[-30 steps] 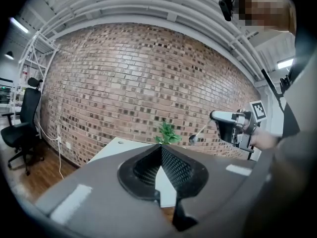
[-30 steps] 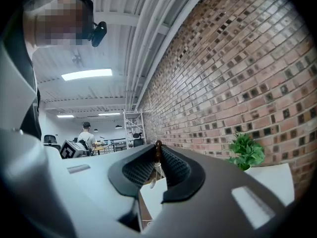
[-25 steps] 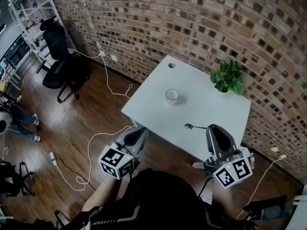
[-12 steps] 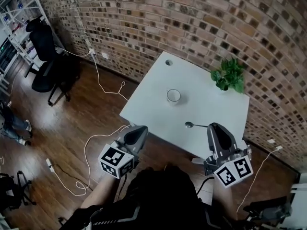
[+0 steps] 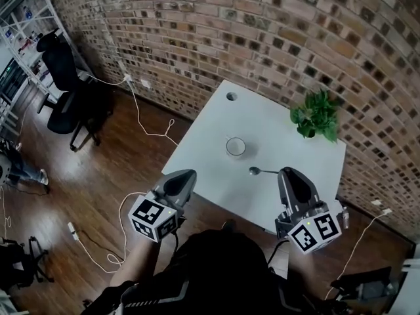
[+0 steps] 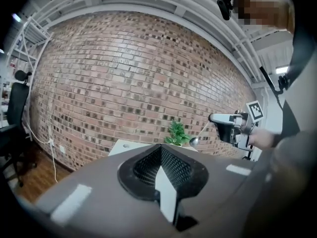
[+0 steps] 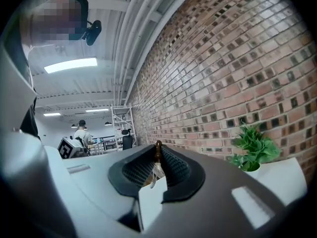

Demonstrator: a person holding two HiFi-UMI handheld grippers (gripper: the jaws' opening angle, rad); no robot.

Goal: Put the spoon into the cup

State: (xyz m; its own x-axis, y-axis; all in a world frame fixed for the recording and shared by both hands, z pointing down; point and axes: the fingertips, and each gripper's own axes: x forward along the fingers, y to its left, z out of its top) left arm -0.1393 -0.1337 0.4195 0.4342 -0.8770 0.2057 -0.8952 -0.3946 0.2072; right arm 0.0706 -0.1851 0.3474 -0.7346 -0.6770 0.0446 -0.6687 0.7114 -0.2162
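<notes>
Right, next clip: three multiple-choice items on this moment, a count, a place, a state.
1. Potted plants on the white table: A one, B two, C none.
2. The cup stands: A touching the plant, B on open tabletop, C overhanging the edge.
3. The spoon is: A in the cup, B flat on the table, C held in the right gripper.
Answers: 1 A, one plant at the far right corner; 2 B, bare table all around it; 3 C, handle between its jaws.
</notes>
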